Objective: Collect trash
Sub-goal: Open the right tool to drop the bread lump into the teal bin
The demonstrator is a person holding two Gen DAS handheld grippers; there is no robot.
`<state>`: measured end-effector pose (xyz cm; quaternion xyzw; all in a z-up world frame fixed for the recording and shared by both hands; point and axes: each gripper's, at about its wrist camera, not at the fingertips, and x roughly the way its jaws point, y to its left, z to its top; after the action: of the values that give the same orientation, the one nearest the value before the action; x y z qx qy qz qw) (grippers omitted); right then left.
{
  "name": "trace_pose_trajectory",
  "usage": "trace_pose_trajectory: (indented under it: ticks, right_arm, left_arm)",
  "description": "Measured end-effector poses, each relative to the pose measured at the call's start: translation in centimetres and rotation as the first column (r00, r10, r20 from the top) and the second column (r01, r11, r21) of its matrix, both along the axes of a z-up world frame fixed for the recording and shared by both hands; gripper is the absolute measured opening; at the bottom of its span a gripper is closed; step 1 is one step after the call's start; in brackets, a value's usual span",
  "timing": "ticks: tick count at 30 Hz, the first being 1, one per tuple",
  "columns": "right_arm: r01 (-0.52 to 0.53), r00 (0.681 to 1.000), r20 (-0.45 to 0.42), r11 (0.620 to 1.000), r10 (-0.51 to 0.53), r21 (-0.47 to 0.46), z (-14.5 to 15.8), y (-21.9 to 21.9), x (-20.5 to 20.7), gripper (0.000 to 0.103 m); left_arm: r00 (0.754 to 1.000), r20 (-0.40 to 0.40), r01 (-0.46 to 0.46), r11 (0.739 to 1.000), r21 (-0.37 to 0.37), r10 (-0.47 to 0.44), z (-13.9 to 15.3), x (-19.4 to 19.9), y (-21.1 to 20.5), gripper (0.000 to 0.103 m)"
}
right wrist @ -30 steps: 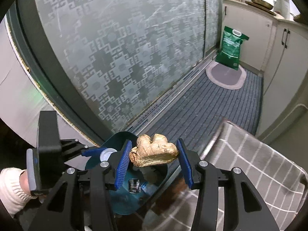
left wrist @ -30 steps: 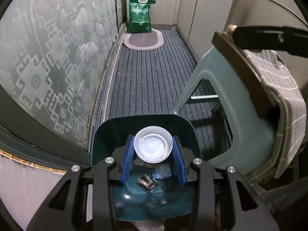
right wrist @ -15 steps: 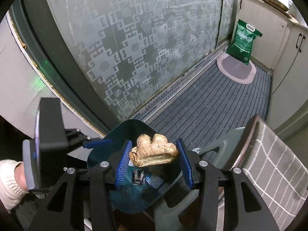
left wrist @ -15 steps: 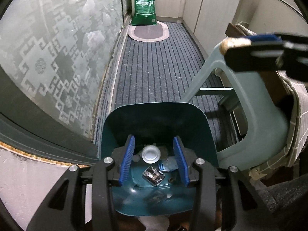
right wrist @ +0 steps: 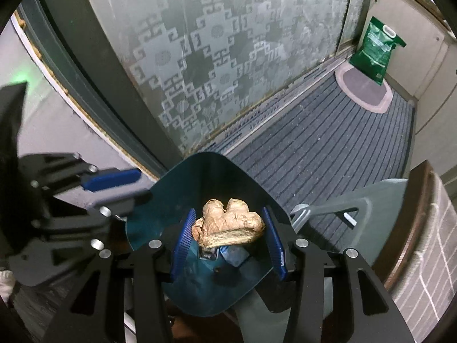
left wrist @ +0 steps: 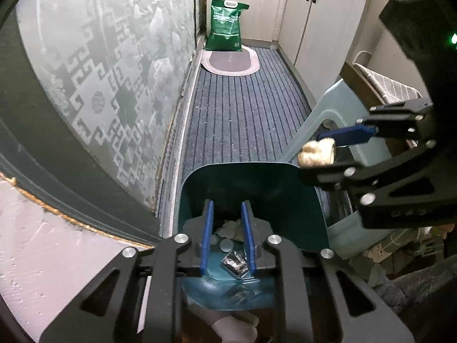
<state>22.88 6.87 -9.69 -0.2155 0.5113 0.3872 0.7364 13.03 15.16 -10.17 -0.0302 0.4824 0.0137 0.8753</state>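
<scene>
Your right gripper (right wrist: 228, 235) clenched a knobbly tan ginger root (right wrist: 227, 224), cut face pale, above the teal bin (right wrist: 248, 183). Your left gripper (left wrist: 227, 238) was released and held nothing over the bin, where a foil wrapper (left wrist: 234, 264) lay.

I see blue pads (left wrist: 206, 237) on my black grippers, a tan ginger piece (right wrist: 227, 223) between them, a teal bin (right wrist: 211, 177) beneath, and a grey striped mat (left wrist: 242, 114) ahead.
</scene>
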Motion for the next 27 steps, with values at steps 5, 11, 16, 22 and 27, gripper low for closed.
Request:
trace_pose_trajectory:
  ticks: [5,11,16,22,27]
  right_arm:
    - [-0.025,0.999,-0.028,0.998,0.024,-0.064,-2.2,0.9,-0.6,0.048]
    - [-0.046,0.997,-0.061,0.992,0.039,-0.119,-4.2,1.8,-1.2,0.049]
    - [-0.041,0.998,-0.052,0.986,0.033,-0.164,-5.1,2.0,-1.2,0.052]
    - [-0.051,0.998,-0.048,0.984,0.043,-0.172,-5.0,1.6,-1.4,0.06]
    - [-0.085,0.995,-0.07,0.983,0.075,-0.16,-4.7,1.5,-2.3,0.039]
  left_arm:
    - [1.0,0.015,-0.009,1.0,0.007,0.009,0.9,-0.6,0.7,0.014]
    - [0.999,0.04,-0.016,1.0,0.003,0.016,2.2,-1.4,1.2,0.013]
    - [0.998,0.051,-0.029,1.0,0.003,0.028,3.1,-2.1,1.3,0.013]
    - [0.998,0.053,-0.043,0.999,0.011,0.042,3.8,-2.8,1.7,0.014]
    - [0.998,0.059,-0.039,0.999,0.018,0.038,4.5,-3.0,1.2,0.014]
